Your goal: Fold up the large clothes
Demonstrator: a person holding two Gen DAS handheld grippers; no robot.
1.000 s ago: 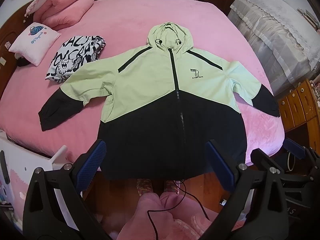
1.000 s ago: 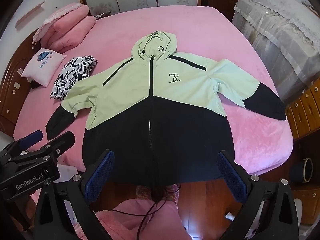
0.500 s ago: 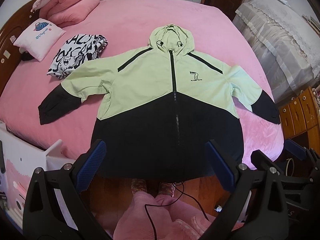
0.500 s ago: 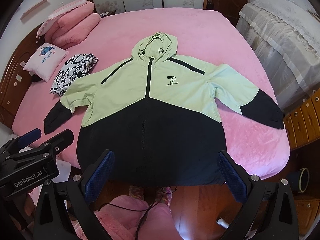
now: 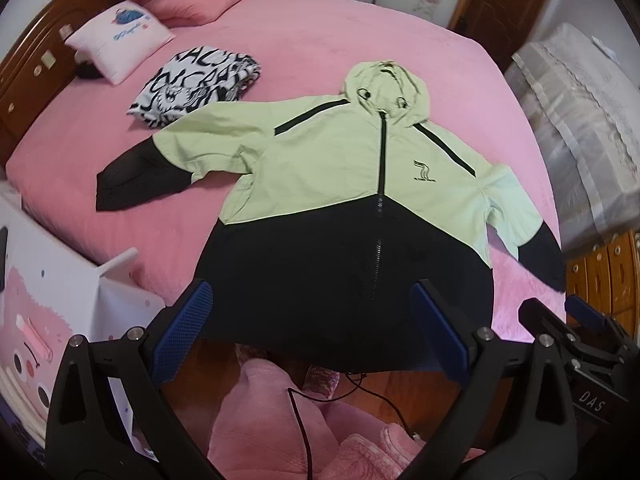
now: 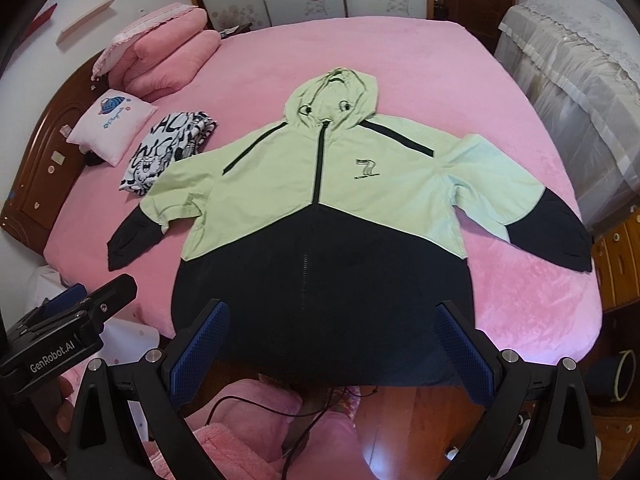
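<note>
Both tongs released above the foot edge of the bed, no fold begun.

Left tongs (image 5: 312,336) and right tongs (image 6: 332,350) grasp nothing; the jacket (image 6: 320,240) lies flat, hem overhanging that edge. Better take one sleeve cuff (image 6: 560,236) first, folding it inward.

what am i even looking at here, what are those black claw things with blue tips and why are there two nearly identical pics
The claws are two hand-held grippers; a person holds one in each hand. Each carries a wide-angle camera looking forward along its two fingers, so you get one picture per hand.

In the left picture the left gripper fills the bottom; the right one shows at the right edge. In the right picture it is the right gripper, with the left one at the left edge.

Both are open and hold nothing.

On the pink bed a green and black hooded jacket lies flat, zipped, sleeves spread, its hem at the near edge. Beside it are a folded black-and-white patterned cloth and pillows. Folding has not begun.
</note>
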